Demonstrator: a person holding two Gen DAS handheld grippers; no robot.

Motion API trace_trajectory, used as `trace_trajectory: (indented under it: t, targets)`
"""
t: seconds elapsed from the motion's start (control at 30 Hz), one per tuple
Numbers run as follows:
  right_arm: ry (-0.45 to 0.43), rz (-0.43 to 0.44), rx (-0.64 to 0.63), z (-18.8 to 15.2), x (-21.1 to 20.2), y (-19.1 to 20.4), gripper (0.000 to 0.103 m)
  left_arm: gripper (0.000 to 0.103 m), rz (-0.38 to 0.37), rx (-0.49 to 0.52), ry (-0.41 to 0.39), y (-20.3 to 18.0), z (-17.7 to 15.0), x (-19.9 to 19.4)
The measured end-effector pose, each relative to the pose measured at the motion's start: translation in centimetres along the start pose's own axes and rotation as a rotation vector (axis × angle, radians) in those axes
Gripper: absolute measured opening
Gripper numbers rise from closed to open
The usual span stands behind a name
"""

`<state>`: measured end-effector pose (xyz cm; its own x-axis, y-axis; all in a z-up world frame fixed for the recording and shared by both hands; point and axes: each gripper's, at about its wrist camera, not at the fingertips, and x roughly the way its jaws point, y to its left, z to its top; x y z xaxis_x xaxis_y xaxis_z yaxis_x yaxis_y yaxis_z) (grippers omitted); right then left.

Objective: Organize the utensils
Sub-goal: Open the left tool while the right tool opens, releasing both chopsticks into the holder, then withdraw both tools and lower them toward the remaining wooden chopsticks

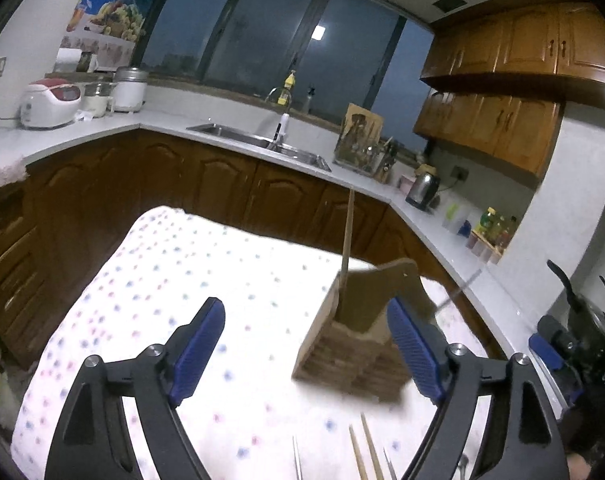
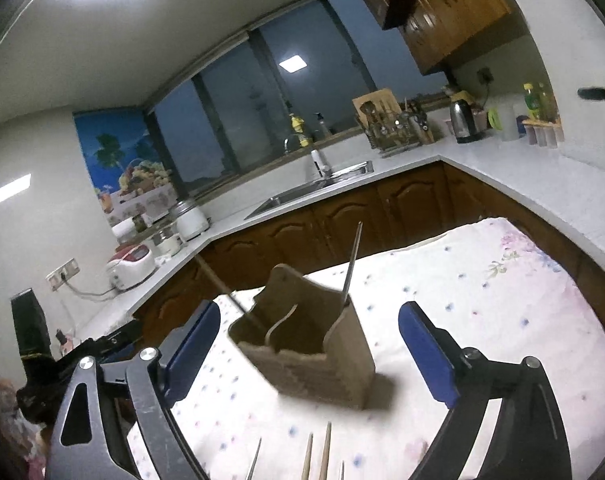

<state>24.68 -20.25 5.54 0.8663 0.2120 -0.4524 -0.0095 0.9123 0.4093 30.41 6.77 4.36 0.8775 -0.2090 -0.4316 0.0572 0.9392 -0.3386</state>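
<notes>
Left wrist view showed the left gripper (image 1: 306, 344) with its blue pads (image 1: 198, 348) spread wide apart and nothing between them. At 1 o'clock from the gripper's centre, the wooden utensil holder (image 1: 354, 344) stood on the dotted tablecloth (image 1: 174, 272), close to the right-hand pad; contact could not be determined. One wooden chopstick (image 1: 347, 248) rose from the holder toward 12 o'clock, and a thin metal utensil (image 1: 460, 286) leaned out toward 2 o'clock. Loose chopstick tips (image 1: 366, 452) lay on the cloth at 6 o'clock. Right wrist view showed the right gripper (image 2: 308, 348) likewise spread wide and empty, with the holder standing between the lines of its fingers, clear of both pads. The sink (image 2: 314, 190) lay at 12 o'clock on the far counter.
</notes>
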Motion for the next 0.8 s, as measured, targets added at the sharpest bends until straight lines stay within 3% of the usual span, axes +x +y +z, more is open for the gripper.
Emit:
trace_trajectory:
  t: [0.4,0.8]
  targets:
    - [0.05,-0.065,-0.007,-4.4,-8.1,-1.4,0.093,0.084,0.034,-0.018,0.062,0.5,-2.4,-9.2]
    - [0.153,-0.136,-0.003,-9.7,-9.8,-2.7,0.093,0.084,0.041,0.043,0.205,-2.0,-6.3,-11.9]
